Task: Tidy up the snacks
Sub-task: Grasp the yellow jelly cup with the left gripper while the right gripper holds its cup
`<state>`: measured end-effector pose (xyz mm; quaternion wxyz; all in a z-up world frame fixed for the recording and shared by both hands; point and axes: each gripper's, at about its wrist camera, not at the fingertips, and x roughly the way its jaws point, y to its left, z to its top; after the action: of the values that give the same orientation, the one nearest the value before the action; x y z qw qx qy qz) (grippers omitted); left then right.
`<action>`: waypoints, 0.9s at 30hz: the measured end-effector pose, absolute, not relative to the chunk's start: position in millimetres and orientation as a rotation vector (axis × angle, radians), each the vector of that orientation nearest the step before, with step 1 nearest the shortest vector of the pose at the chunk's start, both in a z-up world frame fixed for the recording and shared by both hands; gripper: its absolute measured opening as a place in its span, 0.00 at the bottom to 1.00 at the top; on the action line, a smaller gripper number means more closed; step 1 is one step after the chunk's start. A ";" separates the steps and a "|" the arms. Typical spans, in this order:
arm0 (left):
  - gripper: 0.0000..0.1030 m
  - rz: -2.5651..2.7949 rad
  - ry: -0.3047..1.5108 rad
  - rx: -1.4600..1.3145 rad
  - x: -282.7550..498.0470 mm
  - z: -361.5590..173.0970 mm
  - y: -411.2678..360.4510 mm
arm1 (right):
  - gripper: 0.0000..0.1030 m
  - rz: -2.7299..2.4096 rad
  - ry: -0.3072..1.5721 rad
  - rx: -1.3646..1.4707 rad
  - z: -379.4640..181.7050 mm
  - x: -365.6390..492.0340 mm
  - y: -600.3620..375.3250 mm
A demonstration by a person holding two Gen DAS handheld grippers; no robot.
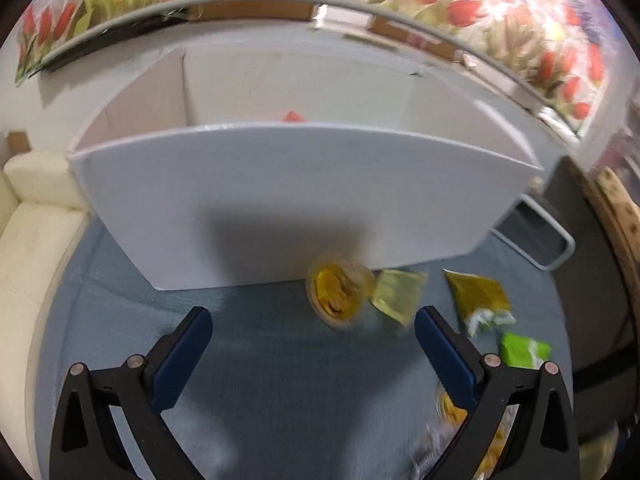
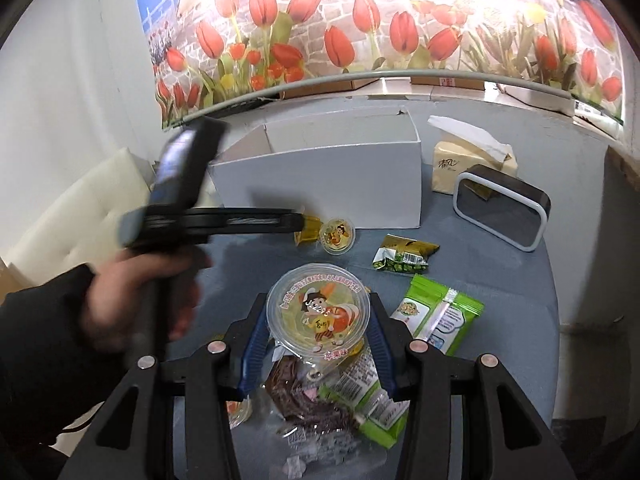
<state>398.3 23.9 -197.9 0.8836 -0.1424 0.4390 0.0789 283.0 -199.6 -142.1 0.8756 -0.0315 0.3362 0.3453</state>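
Note:
My right gripper (image 2: 318,316) is shut on a large round jelly cup (image 2: 318,310) with a cartoon lid and holds it above a heap of snack packs (image 2: 320,404). My left gripper (image 1: 314,320) is open and empty over the blue cloth, in front of the white box (image 1: 280,200). A small jelly cup (image 1: 338,294) lies against the box wall just beyond the left fingertips; it also shows in the right wrist view (image 2: 338,236). A yellow packet (image 1: 398,294) lies beside it. The left gripper seen from the right wrist view (image 2: 240,220) reaches toward that small cup.
A green pea packet (image 2: 404,258) and a green zip bag (image 2: 438,314) lie right of centre. A tissue pack (image 2: 472,168) and a black-and-white clock-like device (image 2: 502,210) stand at the back right. A cream sofa (image 1: 28,240) is on the left. A red item (image 1: 294,117) shows inside the box.

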 end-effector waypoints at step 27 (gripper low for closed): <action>0.49 0.104 0.976 -0.210 439.8 -219.6 8.3 | 0.49 0.722 0.708 -0.054 -157.9 278.0 -211.3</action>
<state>439.8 8.3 -219.6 0.8767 -0.1005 0.4679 0.0496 278.0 -211.3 -157.9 0.8744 -0.0258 0.3392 0.3459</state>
